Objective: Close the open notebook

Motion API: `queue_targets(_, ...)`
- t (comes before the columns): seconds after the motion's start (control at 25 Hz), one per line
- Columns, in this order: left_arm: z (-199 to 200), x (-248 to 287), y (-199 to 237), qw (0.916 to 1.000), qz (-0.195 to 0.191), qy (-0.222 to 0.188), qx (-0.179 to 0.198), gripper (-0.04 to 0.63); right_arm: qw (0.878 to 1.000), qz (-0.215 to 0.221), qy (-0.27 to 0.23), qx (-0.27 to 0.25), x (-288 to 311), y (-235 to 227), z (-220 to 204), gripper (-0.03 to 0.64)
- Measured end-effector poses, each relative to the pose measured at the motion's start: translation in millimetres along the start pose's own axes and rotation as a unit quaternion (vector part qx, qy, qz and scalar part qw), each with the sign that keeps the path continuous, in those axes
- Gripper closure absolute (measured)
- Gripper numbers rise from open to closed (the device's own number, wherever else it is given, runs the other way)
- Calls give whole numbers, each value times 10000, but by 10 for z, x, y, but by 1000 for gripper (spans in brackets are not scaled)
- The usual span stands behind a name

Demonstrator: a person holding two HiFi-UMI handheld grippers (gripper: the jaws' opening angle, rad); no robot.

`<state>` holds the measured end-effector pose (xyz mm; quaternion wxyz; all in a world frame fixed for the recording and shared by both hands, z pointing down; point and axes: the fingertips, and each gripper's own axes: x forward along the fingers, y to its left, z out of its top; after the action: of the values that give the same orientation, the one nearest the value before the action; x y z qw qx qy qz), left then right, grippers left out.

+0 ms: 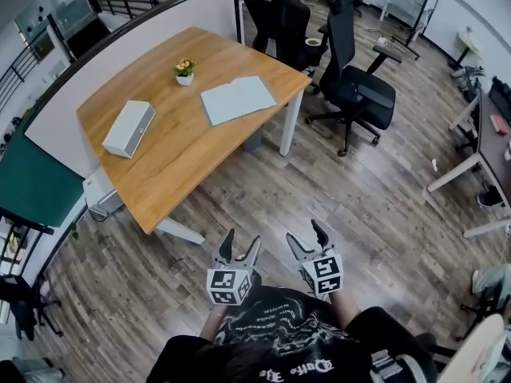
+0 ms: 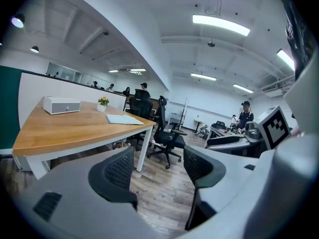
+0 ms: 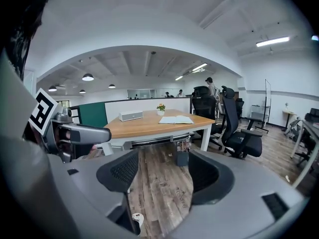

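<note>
The open notebook [image 1: 238, 99] lies flat with pale pages on the far right part of the wooden table [image 1: 180, 158]. It also shows in the left gripper view as a thin pale notebook [image 2: 124, 119] and in the right gripper view as a small notebook [image 3: 175, 119]. My left gripper [image 1: 239, 247] and right gripper [image 1: 304, 236] hang over the wooden floor, well short of the table, close to my body. Both are open with nothing between the jaws. Left gripper [image 2: 158, 167]; right gripper [image 3: 163, 170].
A white box-shaped speaker [image 1: 128, 128] and a small potted flower [image 1: 184, 71] stand on the table. Black office chairs [image 1: 353, 82] sit at the table's far right. A white partition [image 1: 120, 62] borders the table's back. People stand far off [image 2: 244, 116].
</note>
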<state>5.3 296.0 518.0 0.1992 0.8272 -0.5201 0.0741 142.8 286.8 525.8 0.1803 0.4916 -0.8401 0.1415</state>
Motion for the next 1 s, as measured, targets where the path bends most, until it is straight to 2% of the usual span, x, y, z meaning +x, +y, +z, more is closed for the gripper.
queue_targets(0.48, 429, 557, 791, 9966, -715, 166, 366, 279, 9977, -634, -23, 236, 845, 82, 379, 318)
queue_targets(0.72, 587, 660, 1115, 9953, -817, 152, 493, 279, 9963, -791, 31, 320, 1127, 203, 441, 321)
queue_targets(1.0, 646, 714, 1388, 9966, -722, 119, 378, 279, 9970, -740, 102, 207, 1378, 300, 542, 322)
